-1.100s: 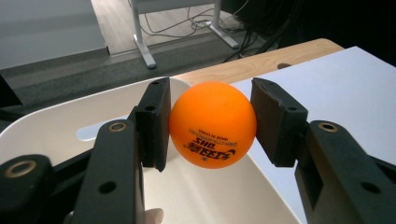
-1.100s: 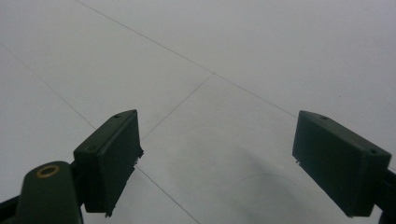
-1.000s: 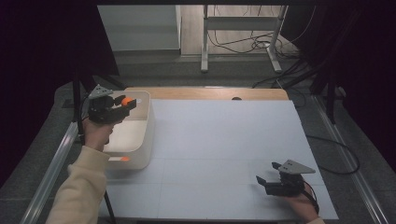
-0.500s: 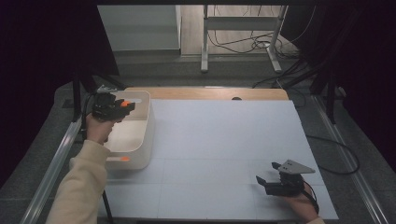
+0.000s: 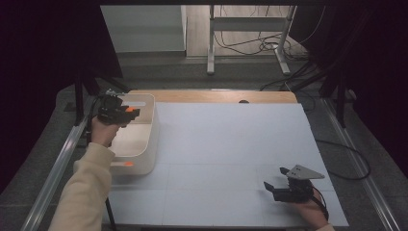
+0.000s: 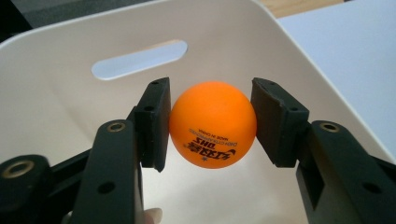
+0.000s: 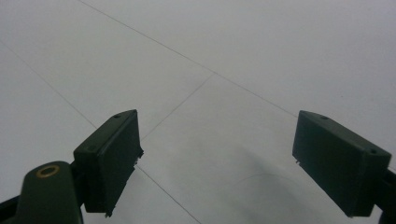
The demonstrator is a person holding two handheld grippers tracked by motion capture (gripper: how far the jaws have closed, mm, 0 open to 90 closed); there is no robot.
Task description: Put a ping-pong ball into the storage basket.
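Orange plastic table-tennis ball [image 6: 213,122] sat at frame centre between the left gripper [image 6: 209,122] pads; the jaws had just been opening, a slim gap showing at the right pad. Release over the white plastic bin [image 6: 56,93] seemed underway; next, withdrawal. Lower right, the right gripper [image 5: 274,181] hovered wide open, empty.

An orange table-tennis ball [image 6: 213,122] sits between the two black jaws of the left gripper [image 6: 211,123], above the inside of a white plastic bin [image 6: 56,98]. Black print runs upside down across its lower face. The jaws have just been opening; a thin gap shows beside the ball on the right. The bin stands at the table's far left, with a slot handle in its far wall.
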